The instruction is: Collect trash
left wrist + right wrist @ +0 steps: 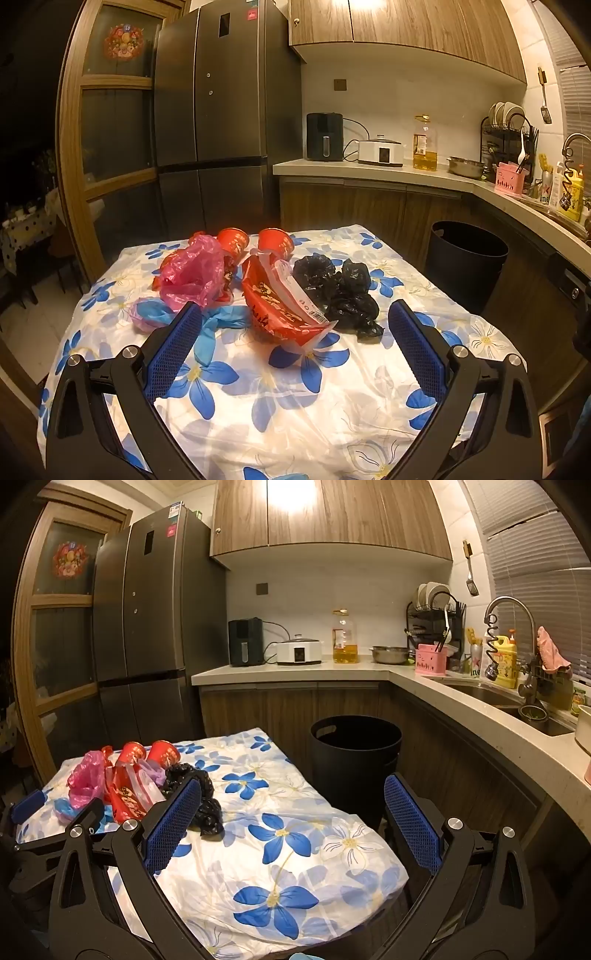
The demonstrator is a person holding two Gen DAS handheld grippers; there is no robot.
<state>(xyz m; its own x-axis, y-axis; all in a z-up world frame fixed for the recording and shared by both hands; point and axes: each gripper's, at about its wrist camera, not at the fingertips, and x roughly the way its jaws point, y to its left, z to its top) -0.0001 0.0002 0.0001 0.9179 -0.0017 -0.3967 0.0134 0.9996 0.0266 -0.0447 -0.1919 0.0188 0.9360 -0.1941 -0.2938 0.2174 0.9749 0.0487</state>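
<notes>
Left wrist view: left gripper (pixel 295 317) spread wide, empty, above the floral tablecloth (pixel 332 398); crumpled pink plastic bag (pixel 192 273), red foil wrapper (pixel 280 306), black crumpled plastic bags (pixel 340 291) lying ahead.

Right wrist view: right gripper (pixel 291 794) spread wide, empty; round black plastic bin (pixel 354 760) beside the table, well apart from the trash pile.

The floral-clothed table (pixel 280 398) carries two red paper cups (pixel 232 240), one pink plastic bag (pixel 192 273), one blue rubber glove (pixel 218 321), one red foil wrapper (pixel 277 310) and two crumpled black plastic bags (pixel 343 291); one black round bin (pixel 465 258) stands beside it.
</notes>
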